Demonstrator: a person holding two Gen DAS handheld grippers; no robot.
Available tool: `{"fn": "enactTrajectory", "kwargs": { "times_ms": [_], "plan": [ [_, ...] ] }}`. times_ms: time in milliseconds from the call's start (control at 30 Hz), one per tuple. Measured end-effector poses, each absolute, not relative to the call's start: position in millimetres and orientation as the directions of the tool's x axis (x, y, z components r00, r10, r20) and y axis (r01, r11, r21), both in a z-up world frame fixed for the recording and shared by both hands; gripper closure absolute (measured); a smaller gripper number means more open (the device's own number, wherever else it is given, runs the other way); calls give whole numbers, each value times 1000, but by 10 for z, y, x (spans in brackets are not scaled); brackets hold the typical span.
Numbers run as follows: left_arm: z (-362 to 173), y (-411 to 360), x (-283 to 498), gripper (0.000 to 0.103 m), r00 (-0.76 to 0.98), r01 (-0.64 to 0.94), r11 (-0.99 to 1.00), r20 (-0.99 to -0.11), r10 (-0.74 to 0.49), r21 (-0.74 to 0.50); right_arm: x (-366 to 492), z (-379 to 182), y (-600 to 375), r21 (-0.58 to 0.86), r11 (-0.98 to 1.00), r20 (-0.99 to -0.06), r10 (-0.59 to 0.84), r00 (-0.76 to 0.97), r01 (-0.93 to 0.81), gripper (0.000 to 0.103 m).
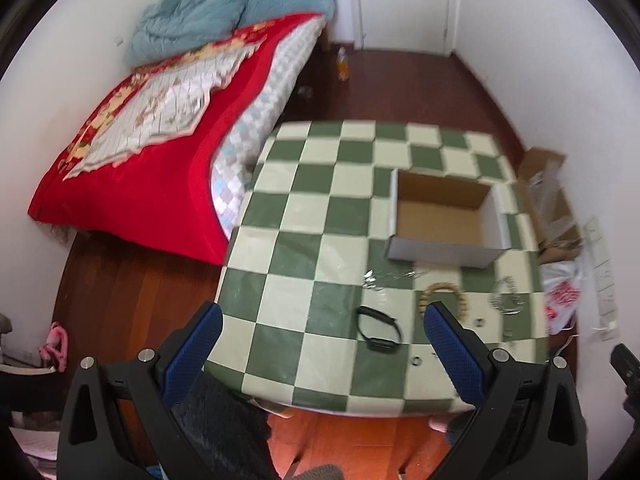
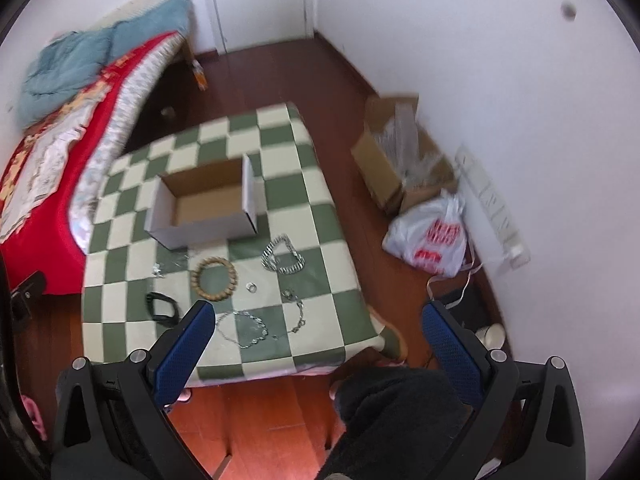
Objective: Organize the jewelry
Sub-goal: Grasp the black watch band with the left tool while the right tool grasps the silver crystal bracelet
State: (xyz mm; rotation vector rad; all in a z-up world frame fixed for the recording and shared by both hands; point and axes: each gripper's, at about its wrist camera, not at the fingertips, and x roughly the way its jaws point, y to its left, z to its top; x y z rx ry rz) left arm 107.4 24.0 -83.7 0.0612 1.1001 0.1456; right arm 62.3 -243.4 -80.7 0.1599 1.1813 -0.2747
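Standing over the small checkered table (image 2: 320,184), I am watching both grippers hanging above its near edge, nothing taken up yet. The left gripper (image 1: 322,322) is holding its blue fingers spread wide and empty, and the right gripper (image 2: 318,320) is doing the same. Going left to right along the row in front of the open cardboard box (image 2: 204,208): the black watch (image 2: 161,307) is lying flat, light and springy, likely best pinched across its strap; the wooden bead bracelet (image 2: 214,278) is sitting stiff and round, easy to grip on its rim; the silver chain necklace (image 2: 244,330) is sprawling limp and slippery, probably wanting a pinch on a bunched section. The plastic bag (image 2: 430,236) on the floor is showing red print, too blurred to read.
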Motion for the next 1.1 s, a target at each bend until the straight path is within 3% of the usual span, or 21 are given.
{"fn": "enactTrajectory", "kwargs": {
  "times_ms": [333, 433, 567, 700, 767, 833, 900, 967, 1100],
  "plan": [
    [-2145, 383, 1449, 1, 157, -127, 987, -980, 119, 100, 1079, -2169, -2560, -1, 951, -989, -46, 138, 308, 25],
    [-2361, 457, 1480, 3, 104, -164, 985, -993, 62, 44, 1064, -2453, -2613, -8, 940, -996, -40, 86, 342, 26],
    [-2603, 509, 1524, 26, 44, -205, 978, -999, -22, -31, 1008, -2756, -2671, 23, 929, -999, 11, 32, 369, 28],
    [-2776, 478, 1541, 36, 22, -210, 974, -996, -81, -84, 1011, -2866, -2509, 93, 942, -996, 84, 41, 323, 29],
    [-2843, 435, 1543, 61, 9, -198, 976, -996, -92, -92, 1045, -2934, -2352, 107, 955, -994, 99, 43, 278, 33],
    [-2861, 396, 1537, 68, 17, -185, 979, -996, -86, -87, 1090, -2998, -2196, 113, 967, -994, 107, 40, 228, 50],
    [-2852, 357, 1529, 74, 29, -166, 983, -997, -78, -82, 1134, -3023, -2045, 53, 984, -998, 46, 45, 173, 54],
    [-2848, 349, 1521, 90, 41, -155, 985, -997, -71, -77, 1157, -3036, -1940, 39, 989, -998, 33, 46, 140, 56],
    [-2839, 353, 1502, 97, 62, -123, 991, -997, -42, -50, 1157, -3054, -1712, -19, 998, -999, -22, 46, 64, 56]
  ]
}}
